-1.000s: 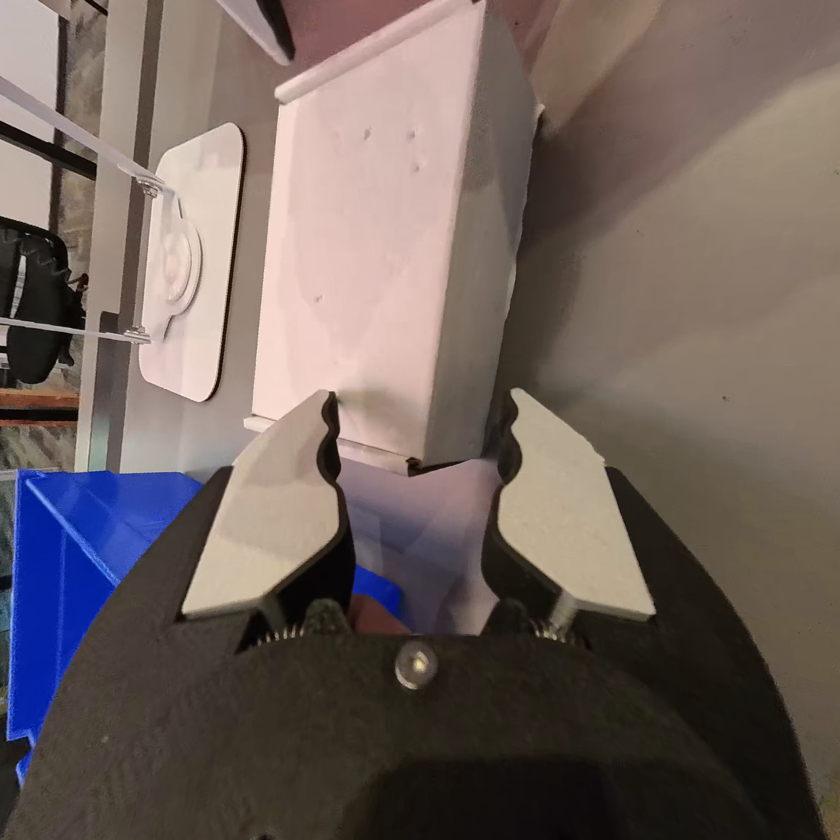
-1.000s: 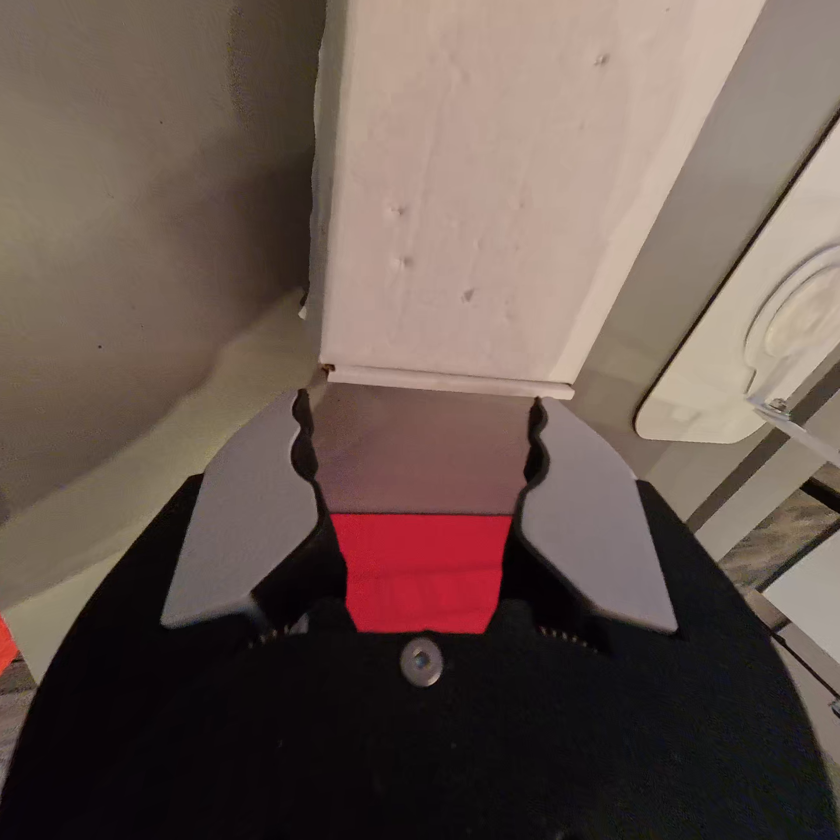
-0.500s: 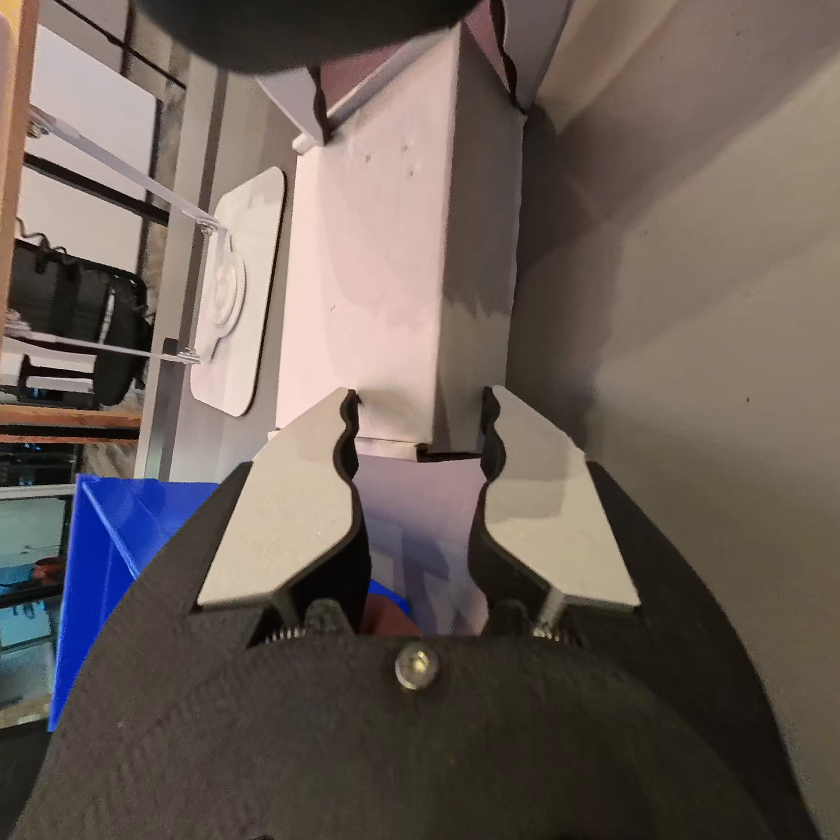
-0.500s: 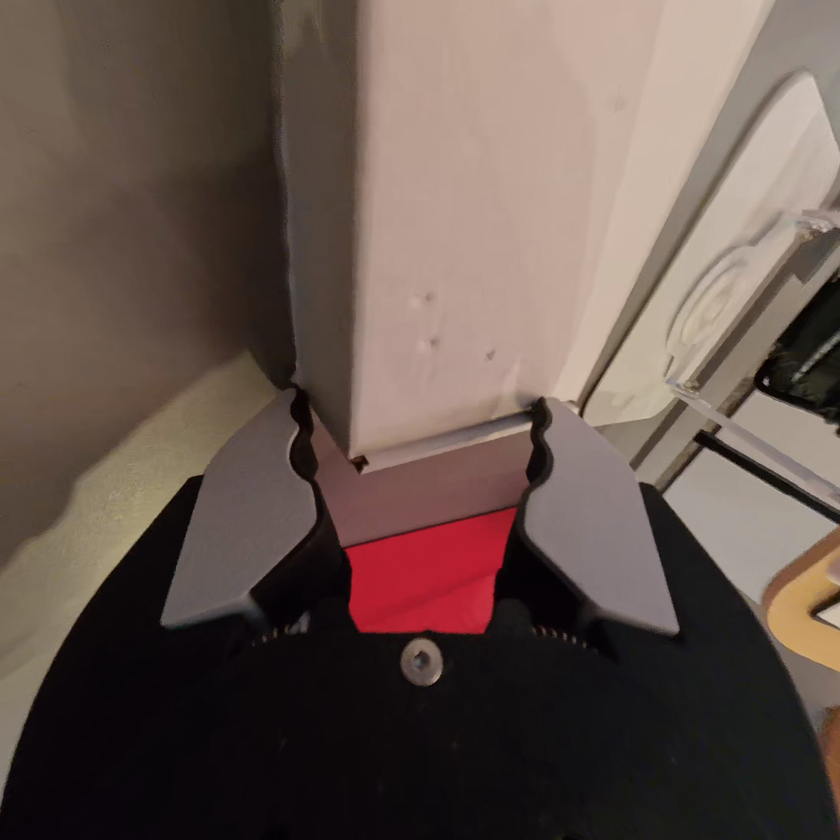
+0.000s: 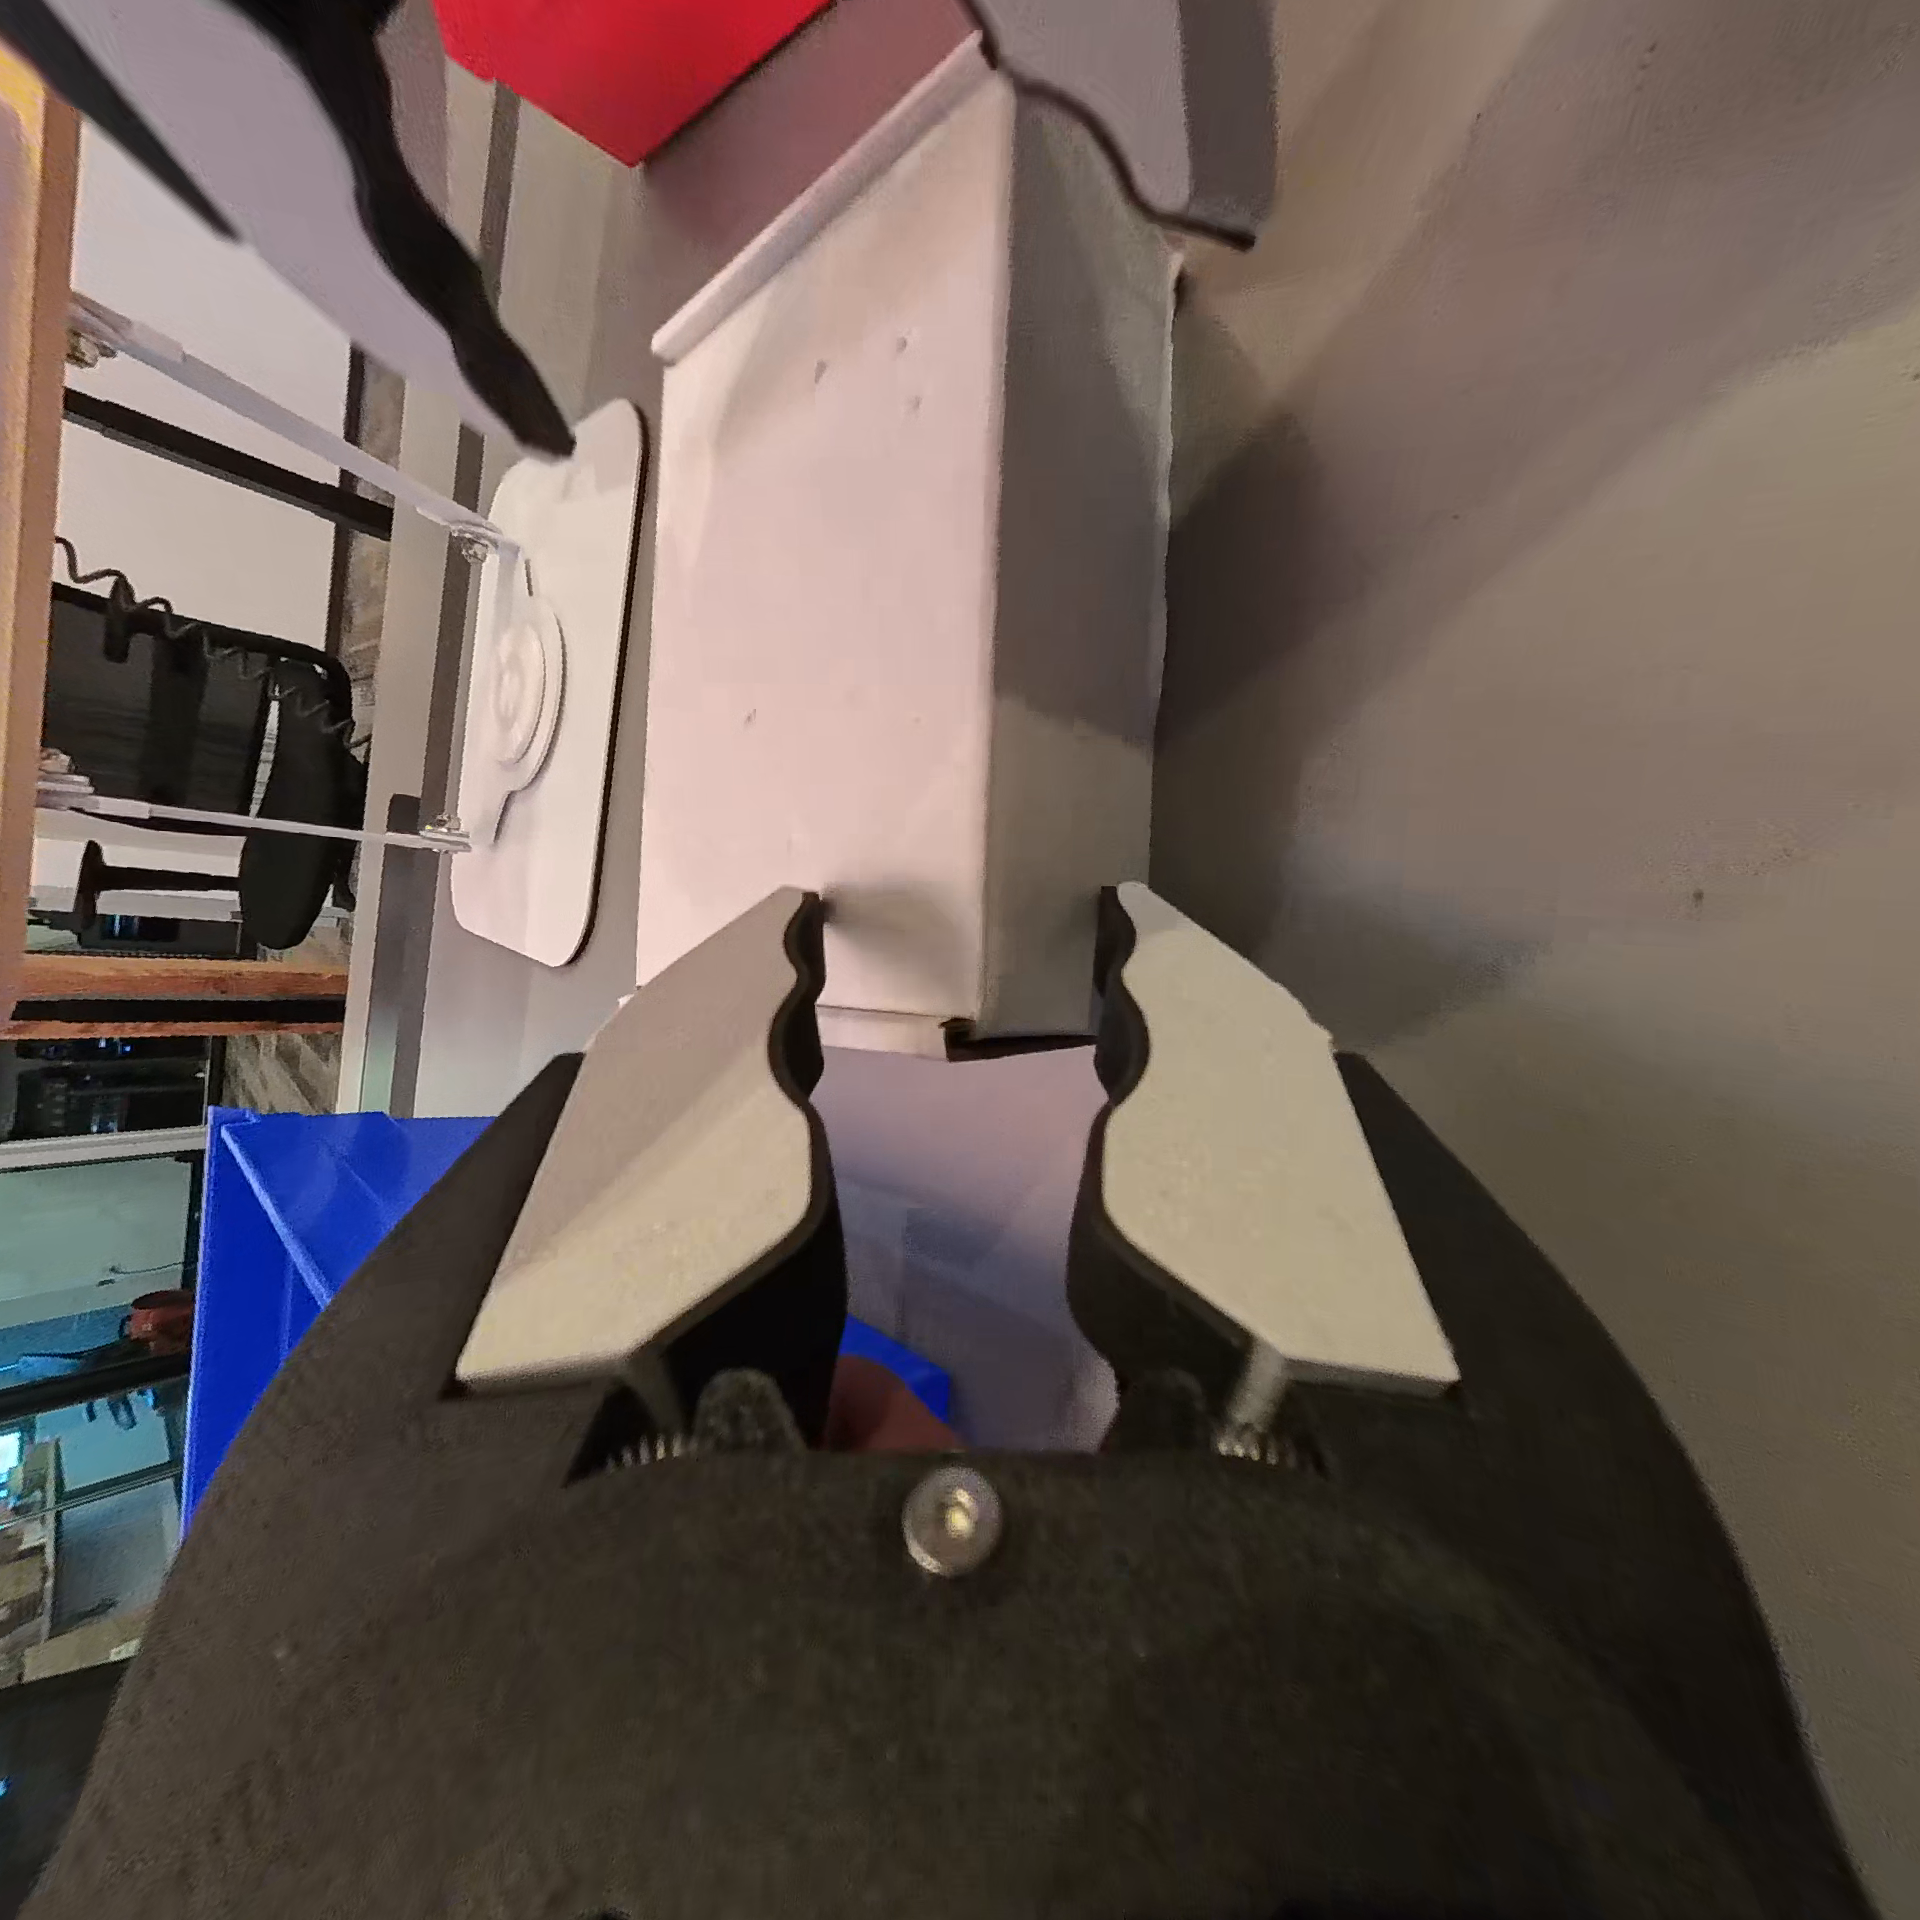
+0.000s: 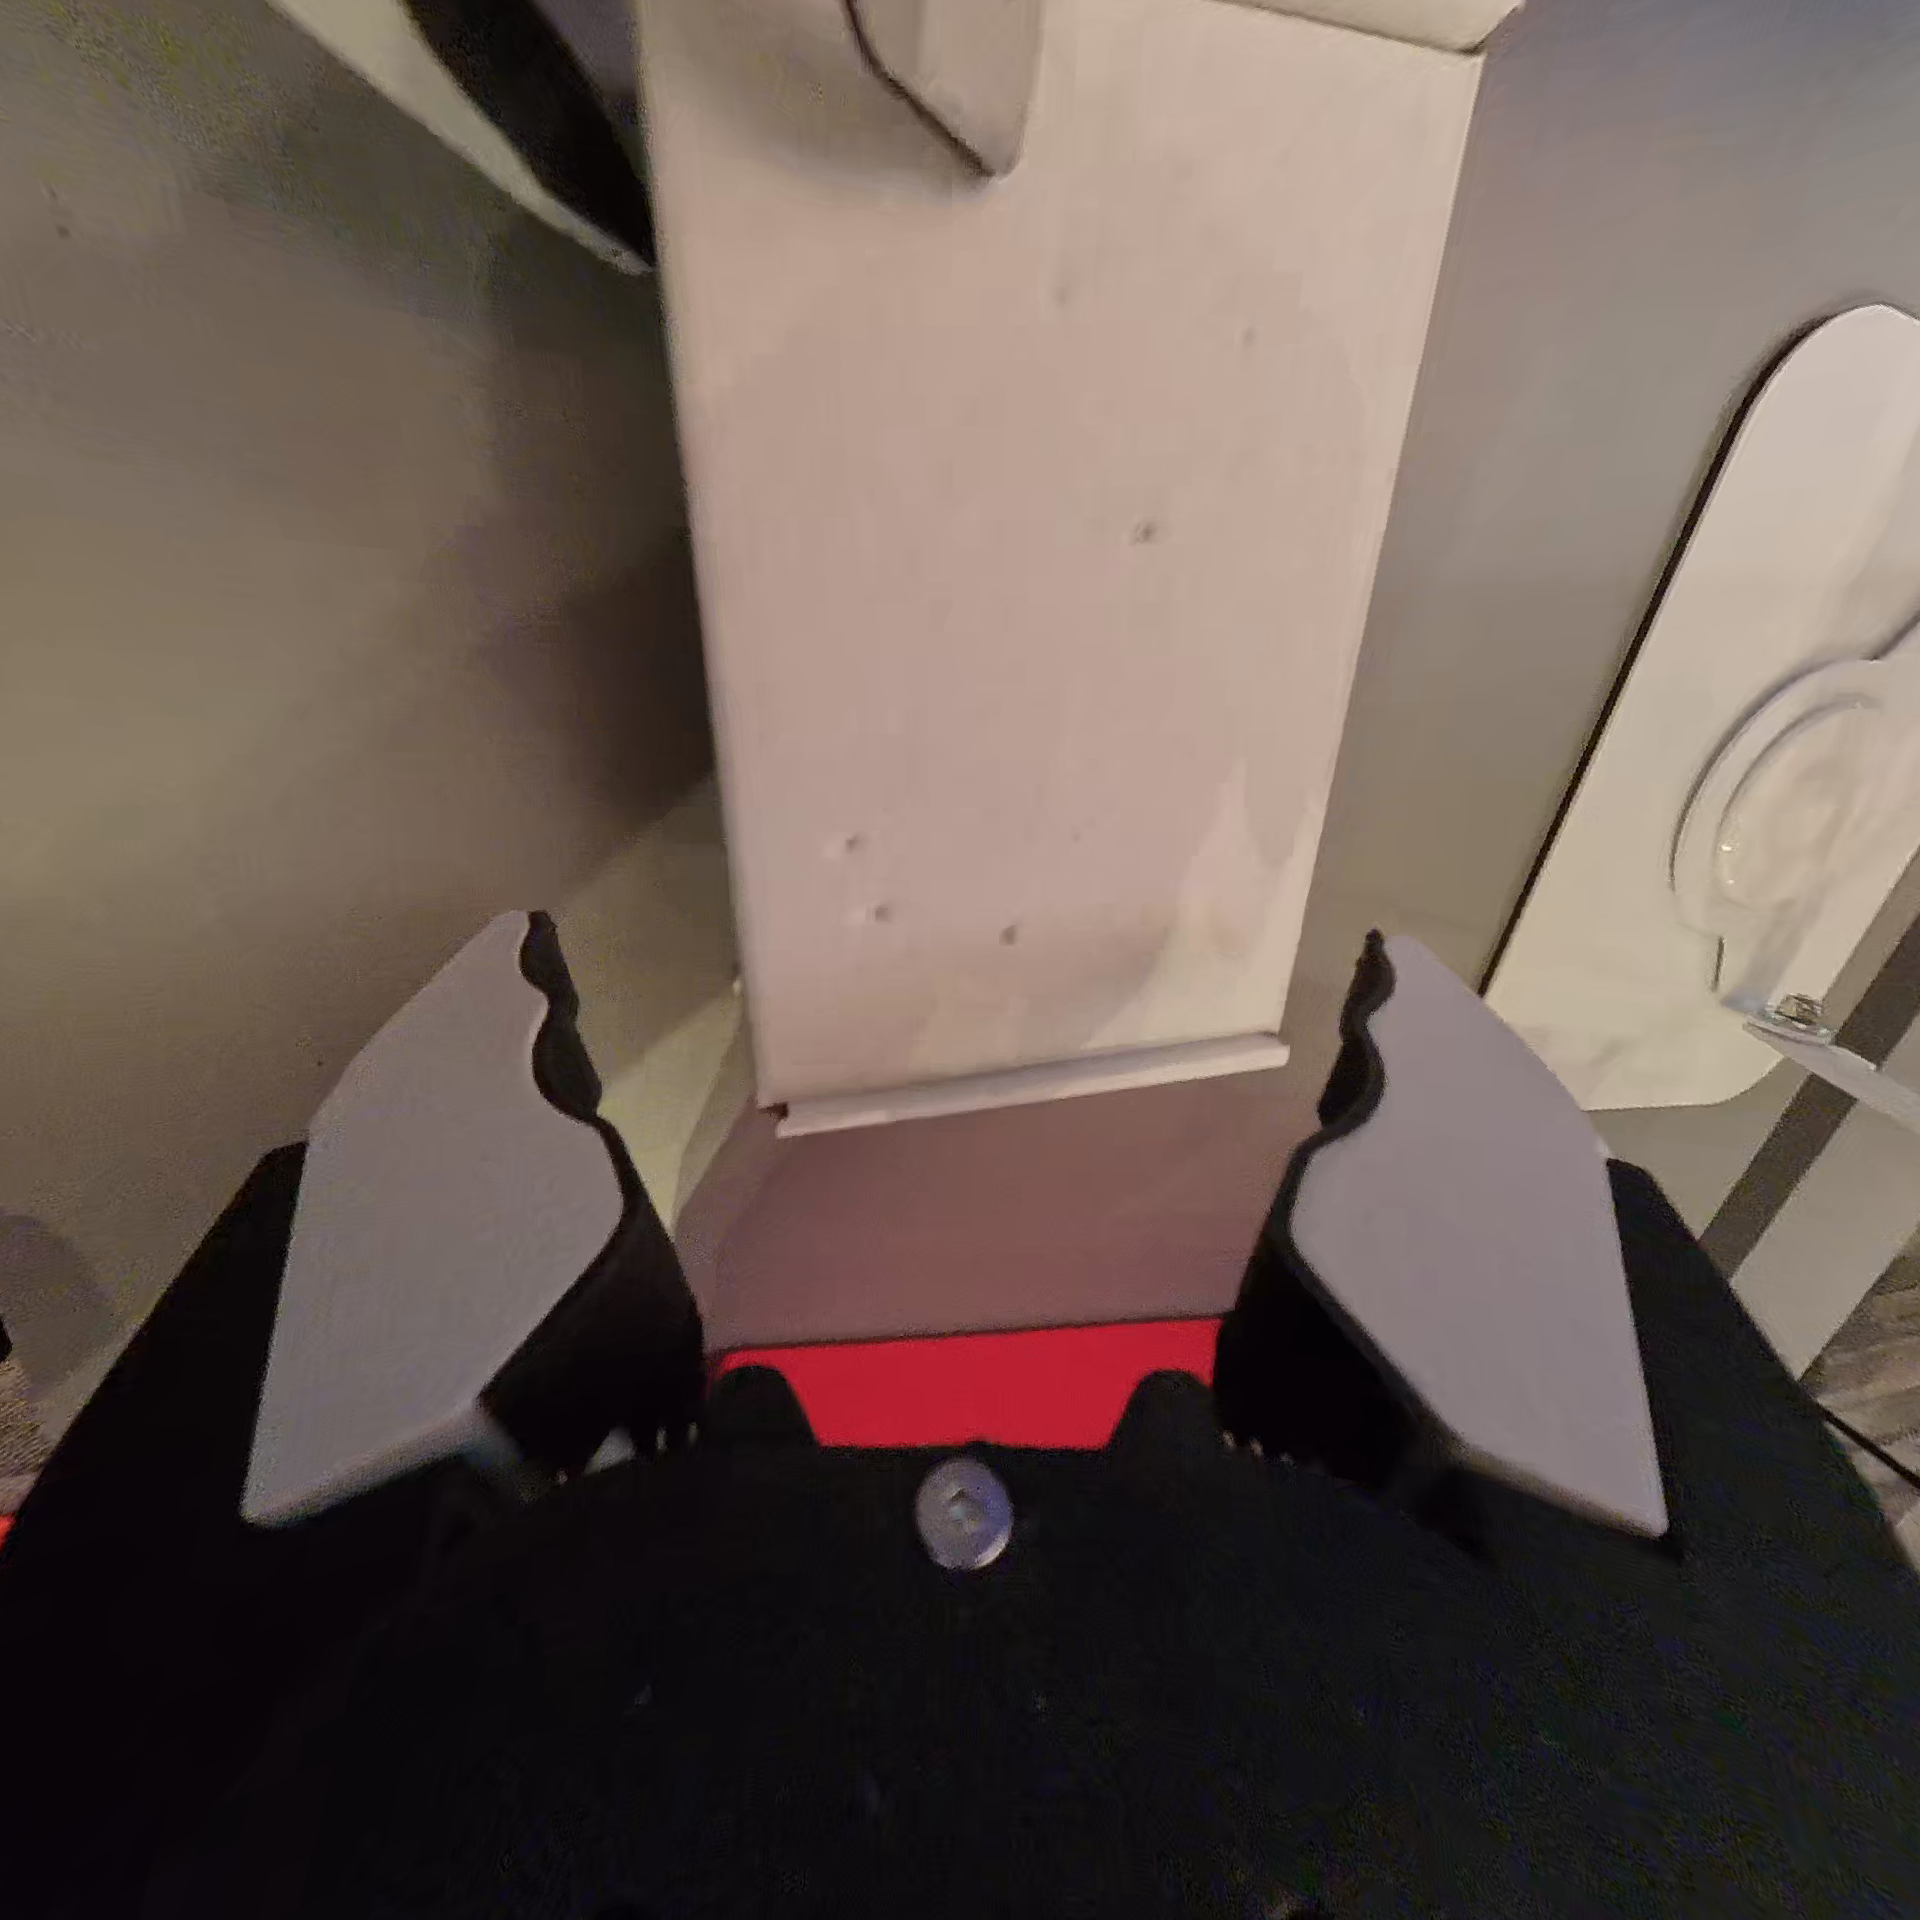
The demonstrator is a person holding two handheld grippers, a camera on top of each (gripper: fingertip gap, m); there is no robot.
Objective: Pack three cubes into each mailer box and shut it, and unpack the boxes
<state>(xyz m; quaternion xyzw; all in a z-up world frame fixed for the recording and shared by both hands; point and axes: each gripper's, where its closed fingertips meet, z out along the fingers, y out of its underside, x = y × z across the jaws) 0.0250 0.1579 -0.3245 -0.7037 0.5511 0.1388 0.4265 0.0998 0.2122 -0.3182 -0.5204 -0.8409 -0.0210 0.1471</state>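
A closed white mailer box (image 5: 831, 623) is held off the grey surface. My left gripper (image 5: 956, 920) is shut on the box's near end, one finger on each side. My right gripper (image 6: 956, 940) is open at the box's (image 6: 1039, 520) other end, its fingers spread wider than the box and clear of it. In the left wrist view the right gripper's fingers (image 5: 436, 281) straddle the far end. In the right wrist view the left gripper's fingers (image 6: 935, 94) show at the top. No cubes are visible.
A blue bin (image 5: 312, 1195) lies below my left gripper. A red bin or surface (image 6: 966, 1392) lies under my right gripper and shows again in the left wrist view (image 5: 623, 73). A white board with a clear mount (image 5: 551, 675) stands beside the box. There is about 10 centimeters between the tips of the two grippers.
My left gripper has closed onto the box's end. My right gripper has opened wide, let go of its end, and drawn back a little.
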